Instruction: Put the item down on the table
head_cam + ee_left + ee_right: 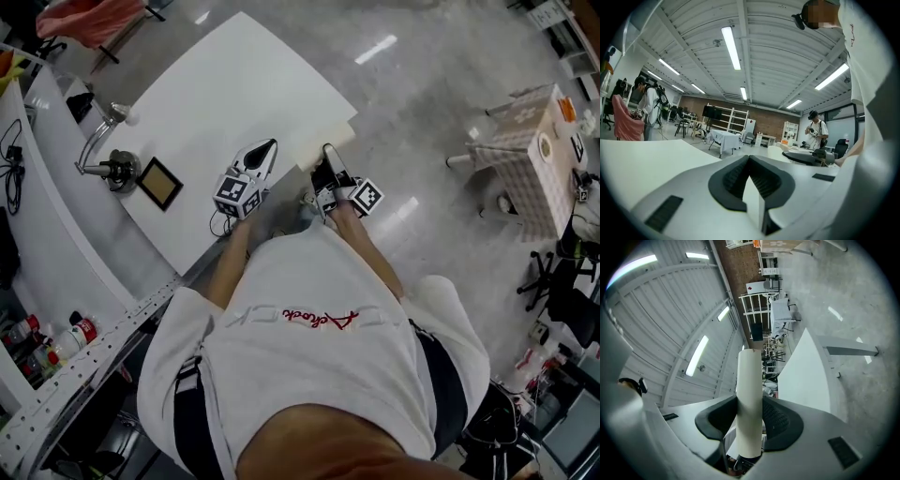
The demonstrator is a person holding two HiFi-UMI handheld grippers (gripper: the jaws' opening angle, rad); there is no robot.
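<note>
**We are holding the item [330, 142] at the table [234, 84] edge.**
Our right gripper [326, 161] is pinching the cream item between its pads at the white table's near corner; whether the two are touching, we cannot tell. Our left gripper [269, 148], jaws pressed together, is hovering just beside it over the table.

HIDDEN | your torso [309, 347] covers the table's [234, 84] near corner | pale item [750, 380]: lower end lost behind your right gripper's [750, 406] jaws | pale wedge [752, 206] between your left gripper's [749, 160] pads: you can't tell what it is | framed picture [159, 183]: content too small | bottles [70, 337]: labels unreadable | distant person [816, 130]: too small for detail
</note>
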